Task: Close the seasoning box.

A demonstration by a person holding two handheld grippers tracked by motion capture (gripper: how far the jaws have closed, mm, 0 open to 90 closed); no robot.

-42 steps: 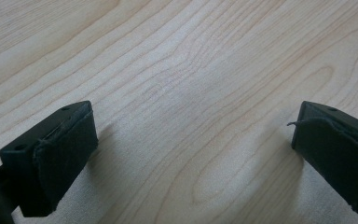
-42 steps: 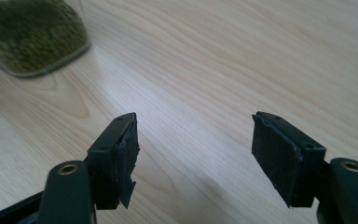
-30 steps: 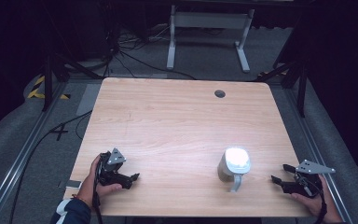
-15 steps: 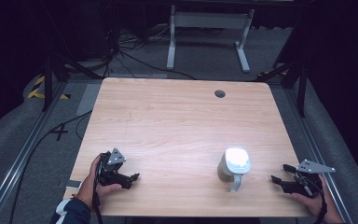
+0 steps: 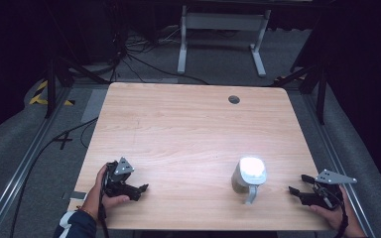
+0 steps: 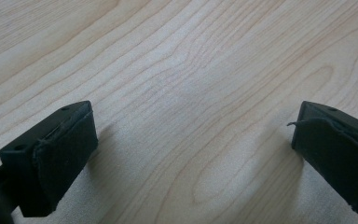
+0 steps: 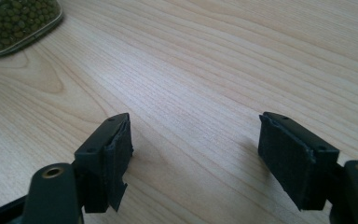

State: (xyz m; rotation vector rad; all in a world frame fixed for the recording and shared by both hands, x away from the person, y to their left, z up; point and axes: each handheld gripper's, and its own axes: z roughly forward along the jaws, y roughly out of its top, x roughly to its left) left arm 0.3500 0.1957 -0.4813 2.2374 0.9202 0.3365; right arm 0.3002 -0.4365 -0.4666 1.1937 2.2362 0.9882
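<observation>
A clear container with a white lid (image 5: 251,172) stands on the wooden table (image 5: 193,129) near its front right, a handle sticking out toward the front. Its lower part, packed with green beans (image 7: 14,18), appears at the top left of the right gripper view. My right gripper (image 5: 297,184) rests at the table's front right corner, to the right of the container, open with only bare wood between its jaws (image 7: 196,154). My left gripper (image 5: 140,189) lies at the front left, held in a hand, jaws wide open over bare wood (image 6: 191,154).
A round cable hole (image 5: 234,99) sits near the table's far edge. Beyond the table stands a white metal frame (image 5: 218,29) on grey floor, with cables (image 5: 129,54) at the far left. Rails run along both sides of the table.
</observation>
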